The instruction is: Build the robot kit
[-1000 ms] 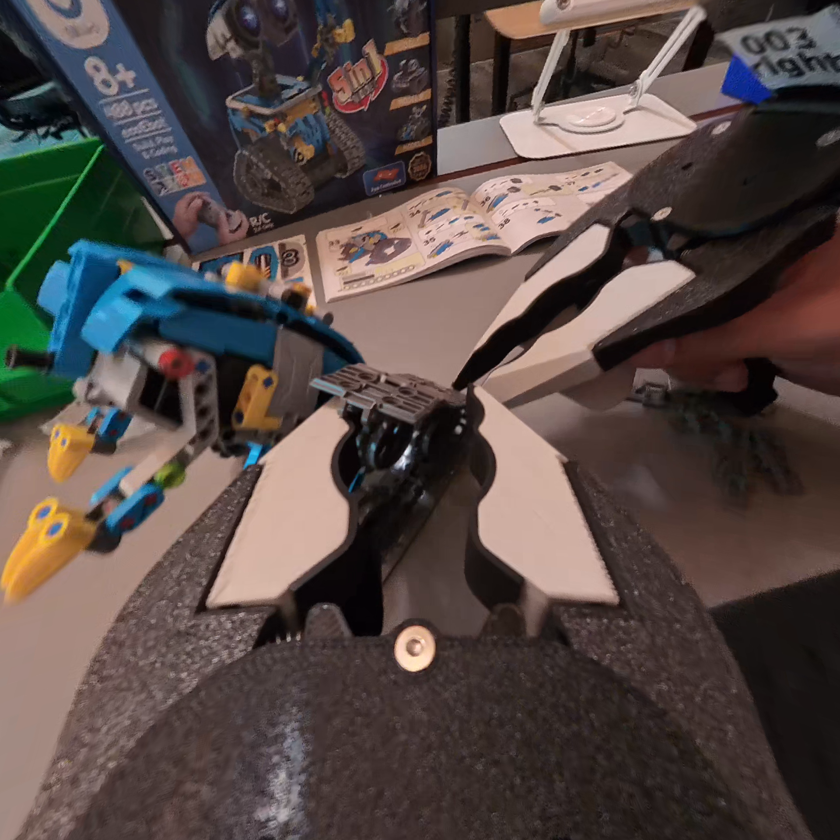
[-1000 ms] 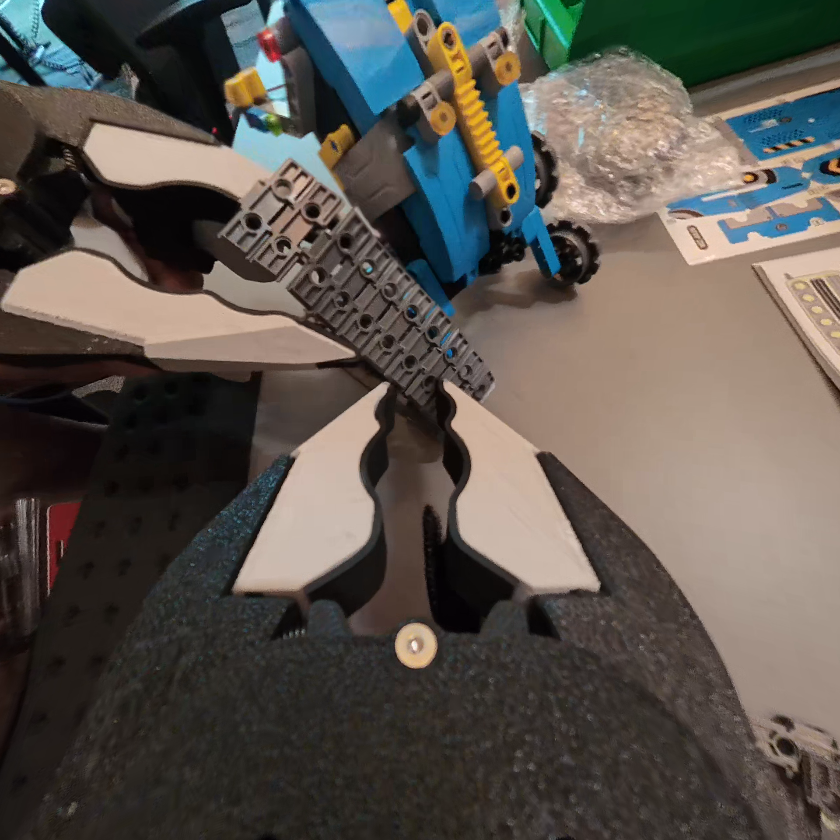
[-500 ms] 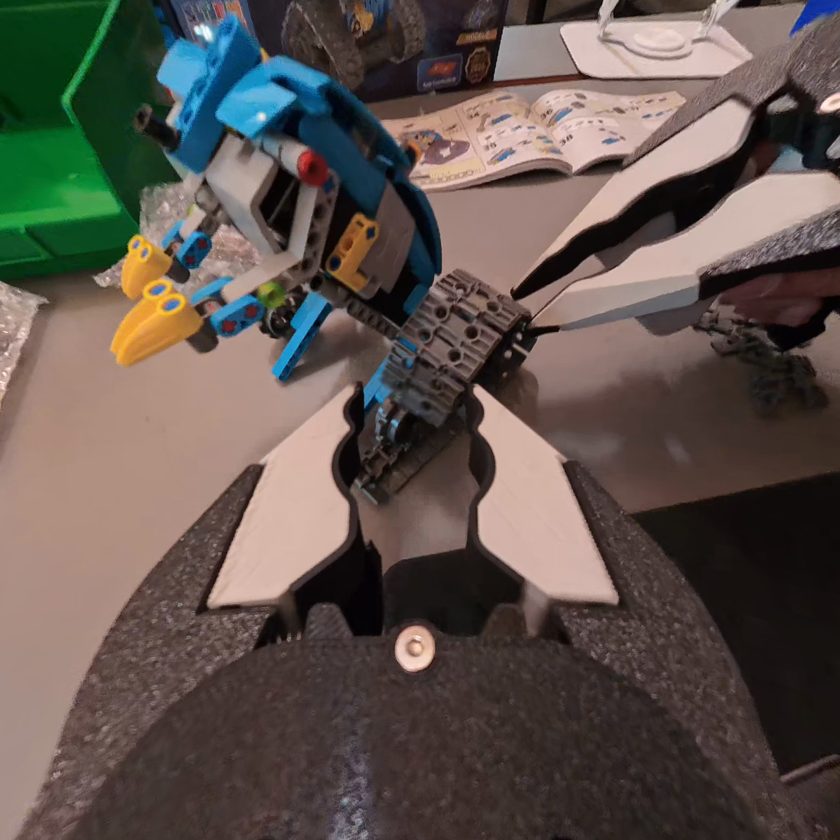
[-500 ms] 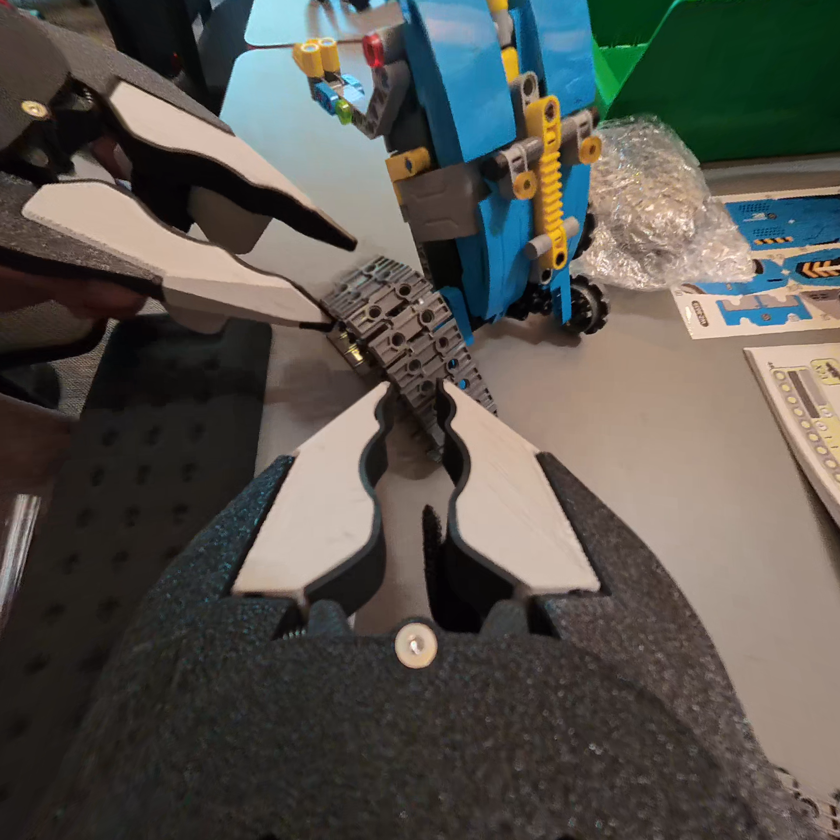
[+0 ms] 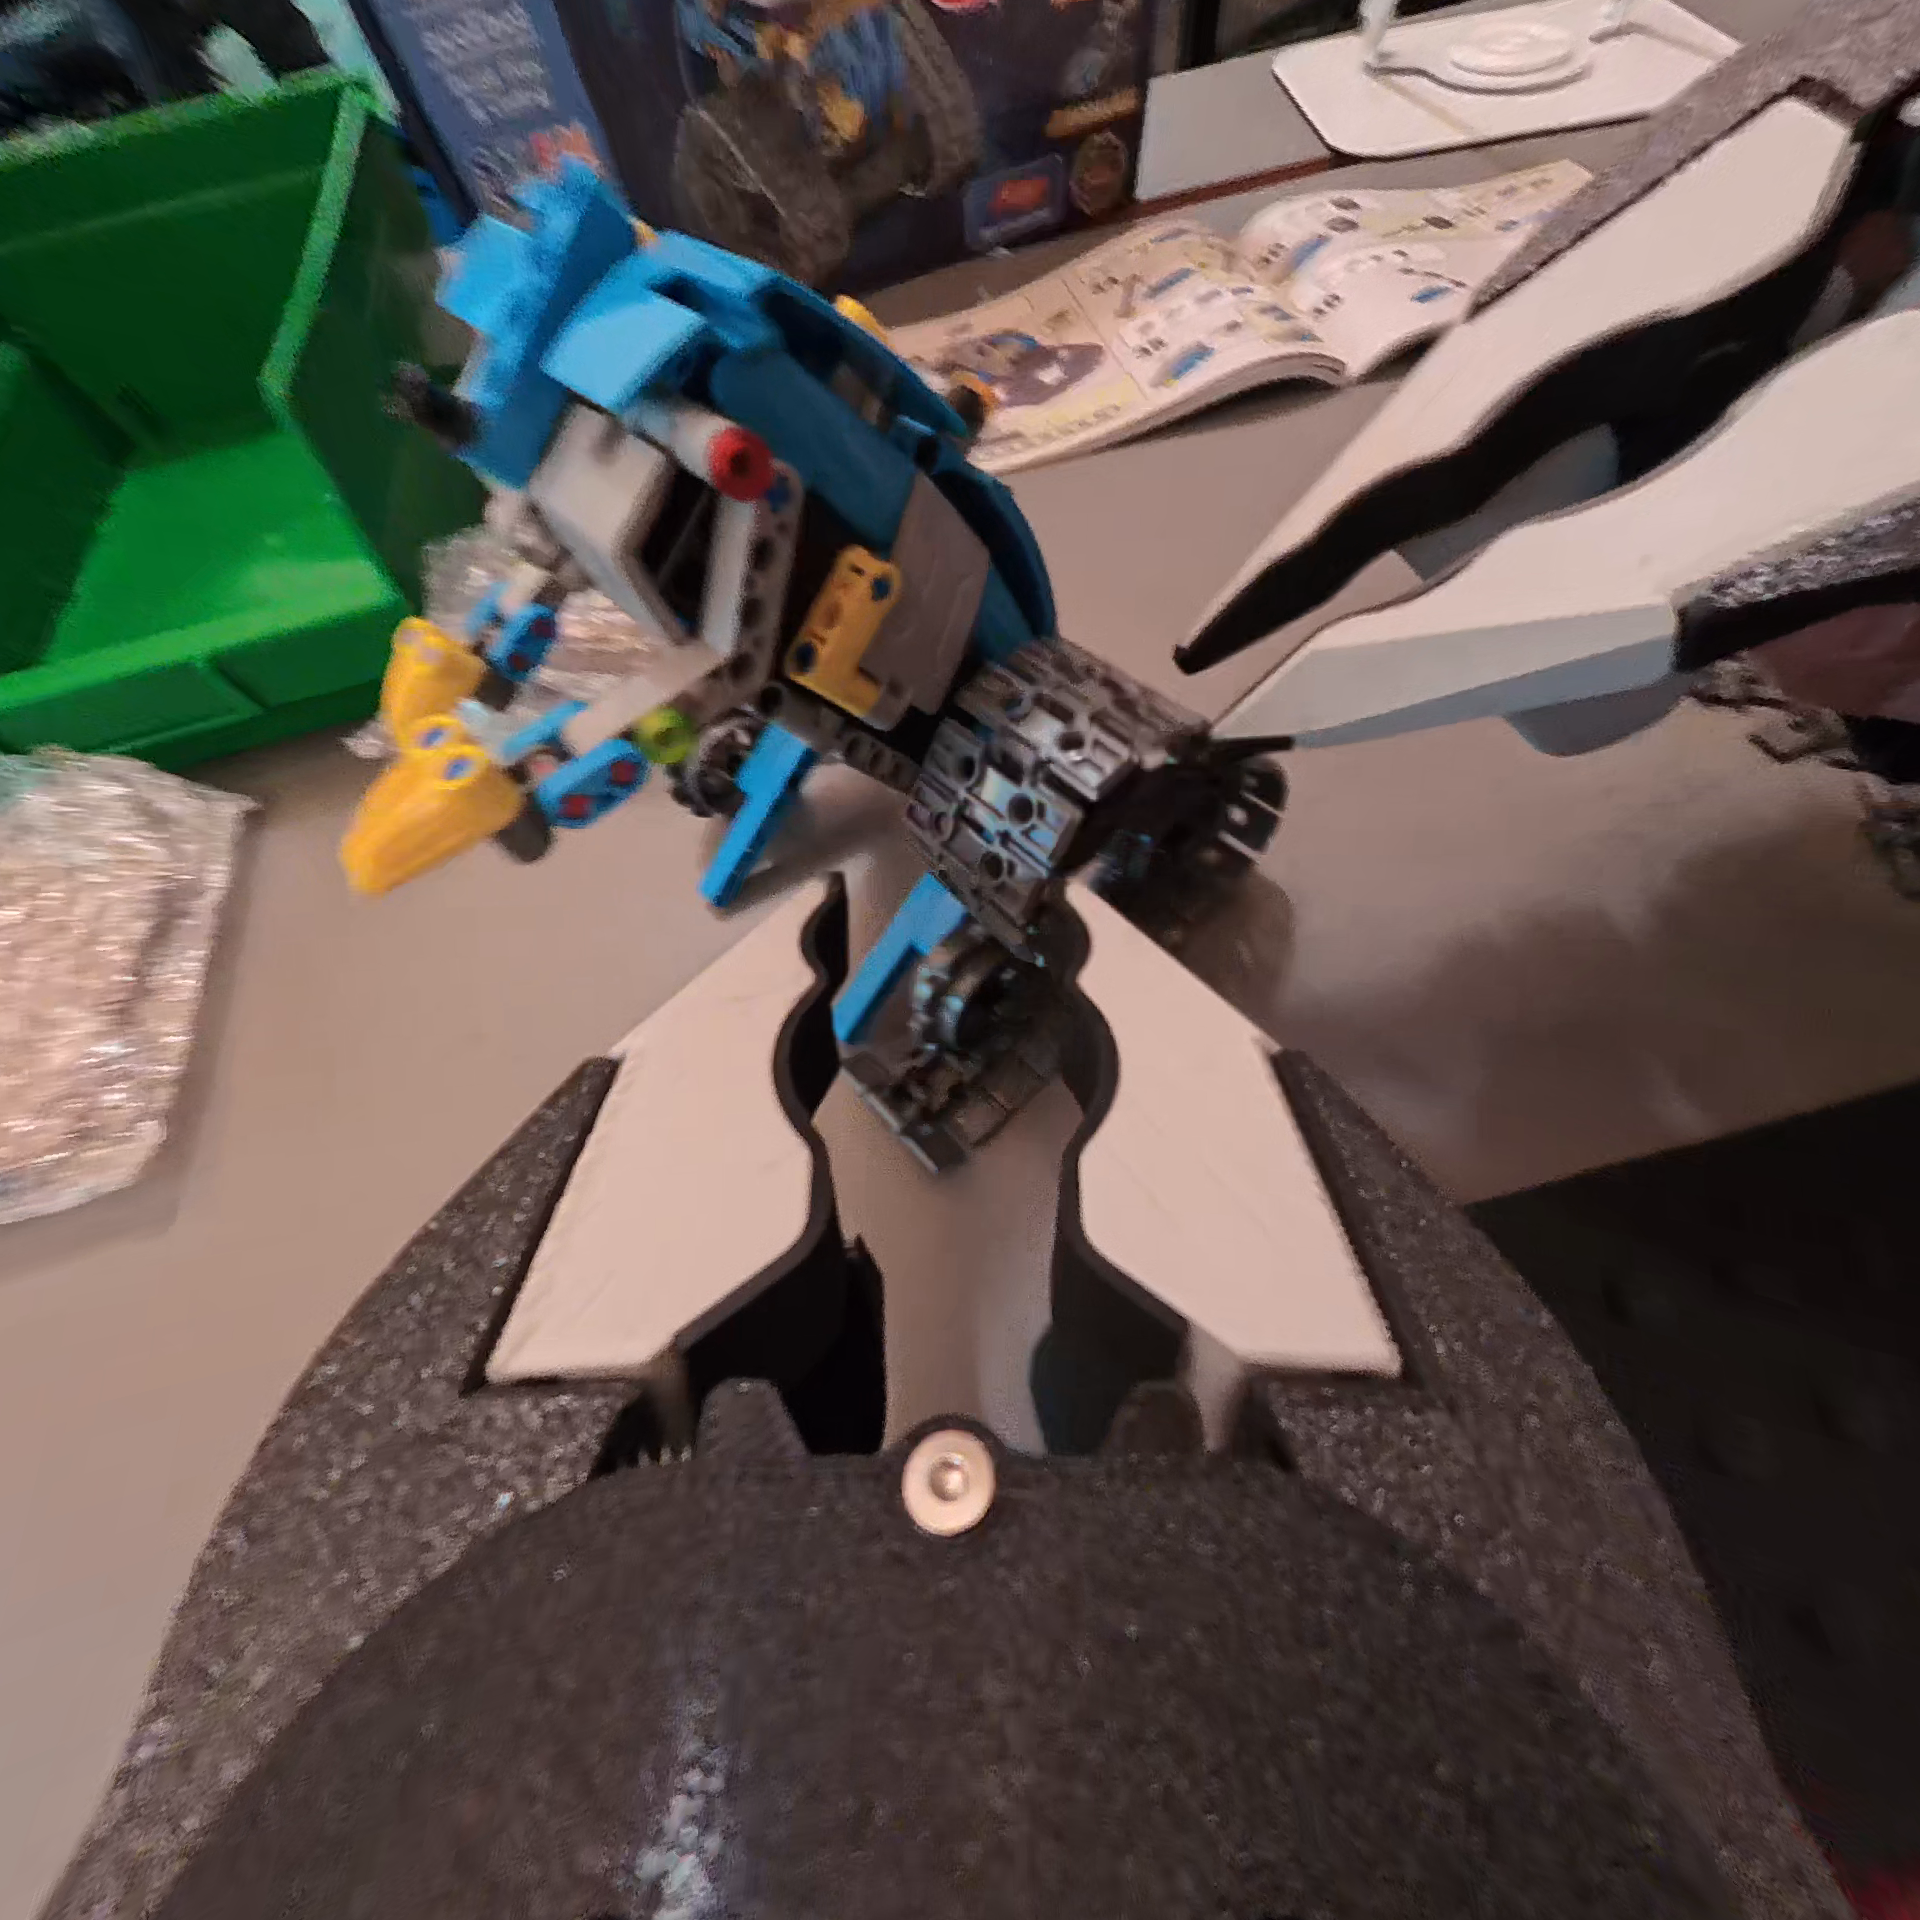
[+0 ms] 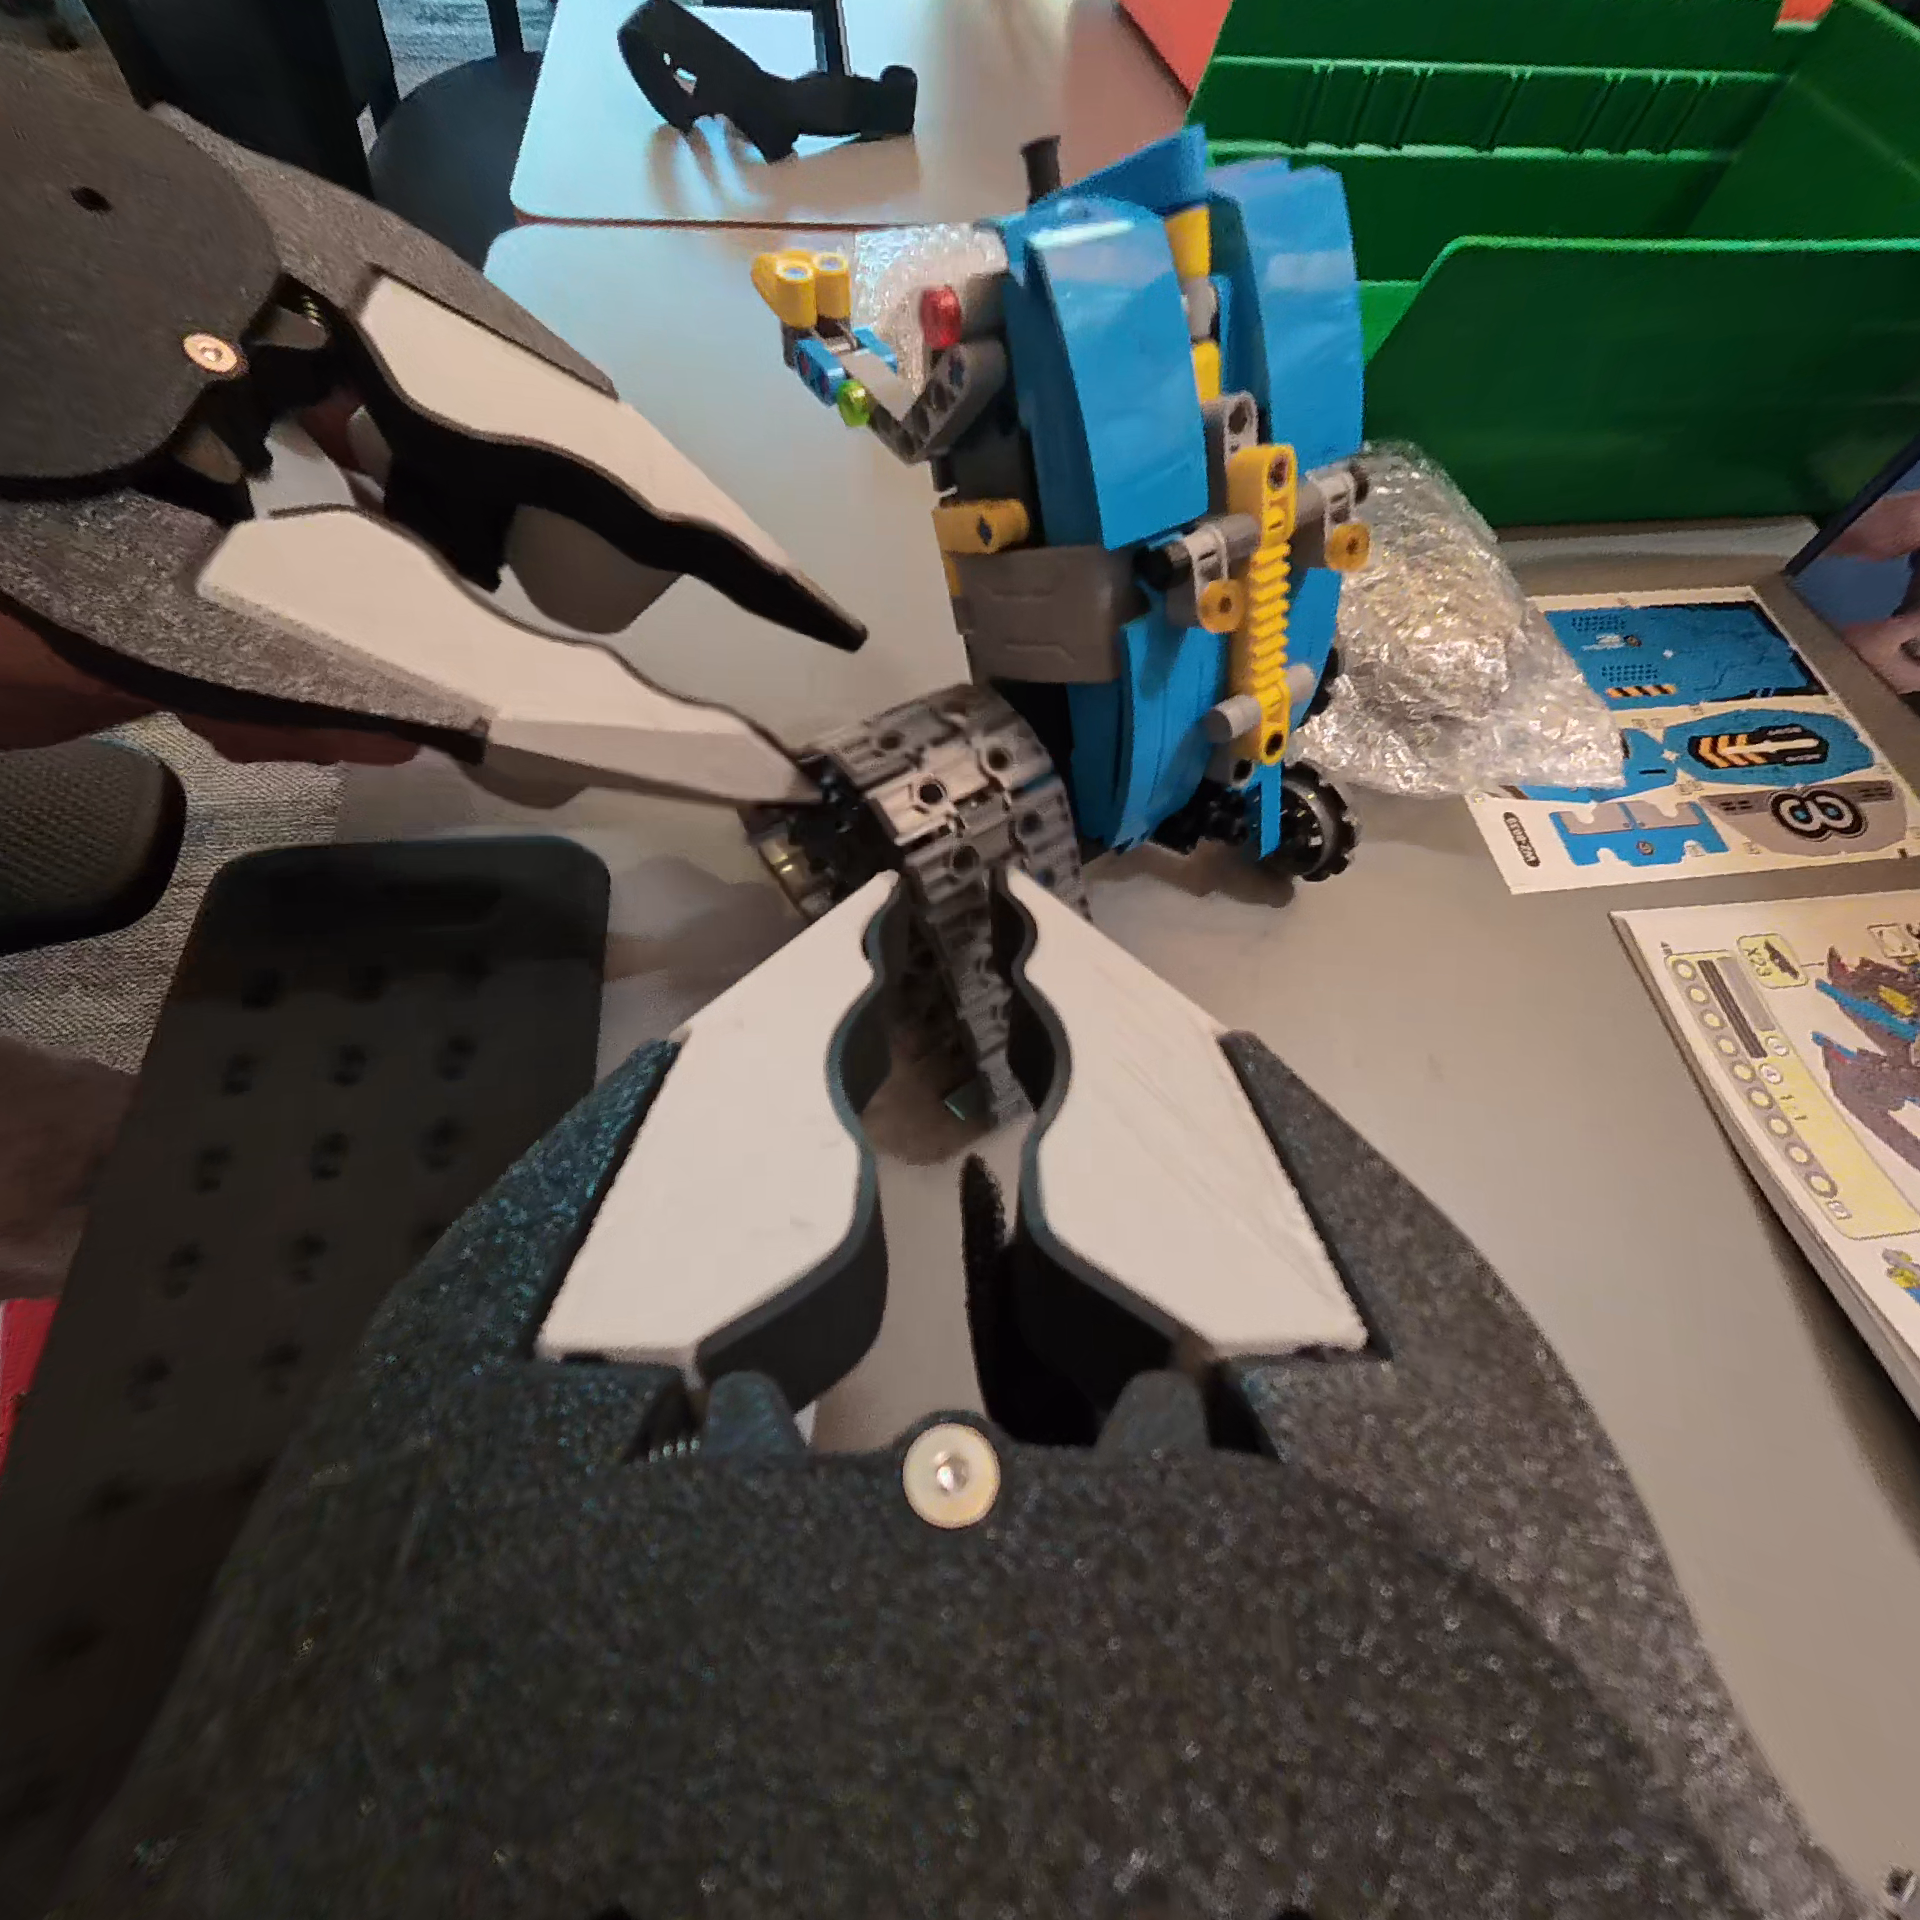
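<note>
The grey track (image 6: 940, 821) of the blue brick robot (image 6: 1143, 468), standing on the table (image 6: 1403, 1039), is being pinched by the right gripper (image 6: 948, 904). The left gripper (image 5: 951, 914) is spread around the track's other end. Links could be pulled apart by opposing tugs.

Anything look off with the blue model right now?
Yes. The grey track sticks out from the base of the blue model and runs between the fingers of the right gripper, while the black wheel on the other side is bare.
</note>
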